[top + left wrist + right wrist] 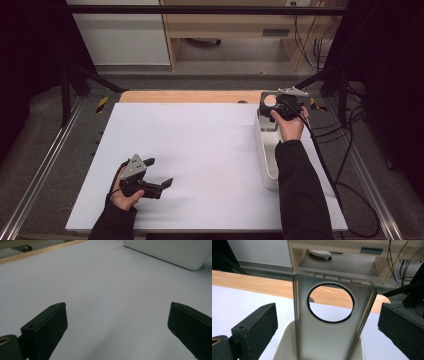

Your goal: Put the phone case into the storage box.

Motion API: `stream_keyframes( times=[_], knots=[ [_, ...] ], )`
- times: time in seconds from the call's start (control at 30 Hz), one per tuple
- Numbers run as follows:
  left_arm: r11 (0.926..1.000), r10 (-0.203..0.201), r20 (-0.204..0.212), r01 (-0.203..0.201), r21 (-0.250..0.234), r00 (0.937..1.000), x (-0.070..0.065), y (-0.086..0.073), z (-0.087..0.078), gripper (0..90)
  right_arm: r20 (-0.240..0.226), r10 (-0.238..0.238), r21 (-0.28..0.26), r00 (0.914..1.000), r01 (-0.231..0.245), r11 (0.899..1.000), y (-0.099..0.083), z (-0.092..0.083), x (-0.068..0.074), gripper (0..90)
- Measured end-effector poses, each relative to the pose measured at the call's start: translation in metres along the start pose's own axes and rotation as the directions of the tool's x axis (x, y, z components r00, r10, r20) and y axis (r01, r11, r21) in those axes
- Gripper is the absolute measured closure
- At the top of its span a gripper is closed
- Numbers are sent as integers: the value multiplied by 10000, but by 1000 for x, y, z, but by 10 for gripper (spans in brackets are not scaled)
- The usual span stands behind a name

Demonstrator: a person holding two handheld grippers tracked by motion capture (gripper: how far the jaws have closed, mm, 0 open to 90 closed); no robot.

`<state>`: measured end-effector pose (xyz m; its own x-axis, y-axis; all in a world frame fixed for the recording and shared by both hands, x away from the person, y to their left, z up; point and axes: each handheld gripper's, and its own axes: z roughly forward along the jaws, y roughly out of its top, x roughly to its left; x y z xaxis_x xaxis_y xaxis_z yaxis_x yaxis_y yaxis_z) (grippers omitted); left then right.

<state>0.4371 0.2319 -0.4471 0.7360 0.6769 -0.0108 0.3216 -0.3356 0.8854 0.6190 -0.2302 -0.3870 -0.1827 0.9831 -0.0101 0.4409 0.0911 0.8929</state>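
Note:
A translucent grey phone case (329, 340) with a large round camera hole stands upright in the far end of a long white bin (283, 342). My right gripper (328, 325) is open around it, one jaw on either side, and a small gap shows at each edge of the case. From above, the right gripper (276, 106) sits over the bin's far end with the case (263, 97) in front of it. My left gripper (160, 171) rests open near the table's front left. Nothing lies between the jaws of that left gripper (117, 322), just bare white surface.
The white bin (267, 160) runs along the right side of the white table sheet (200, 150); its near corner (175, 252) appears ahead of the left gripper. A wooden edge (185, 96) borders the far side. Cables (345, 165) trail off the right edge.

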Motion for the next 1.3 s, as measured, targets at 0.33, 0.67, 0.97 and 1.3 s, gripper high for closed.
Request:
stream_keyframes(
  times=[0.33, 0.67, 0.97, 1.3],
  knots=[
    [10000, 4, -20, -4, -86, 10000, -1, 0, -1, 11, -985, -8, -581, 9951, -49, 9983, 4, -26, 6, 31],
    [9999, -70, -5, 70, -156, 10000, -3, 1, -3, 0, -2321, -244, -1293, 9724, -60, 9916, 4, -61, 16, 20],
    [9990, -237, -39, 236, -380, 9997, -2, 0, -5, 0, -3362, -753, -1902, 9388, 106, 9817, 0, -92, 26, 10],
    [9982, -264, -129, 257, -536, 9996, -1, -1, -8, 0, -4055, -1427, -2322, 9029, 493, 9714, -16, -124, 31, 9]
  ],
)
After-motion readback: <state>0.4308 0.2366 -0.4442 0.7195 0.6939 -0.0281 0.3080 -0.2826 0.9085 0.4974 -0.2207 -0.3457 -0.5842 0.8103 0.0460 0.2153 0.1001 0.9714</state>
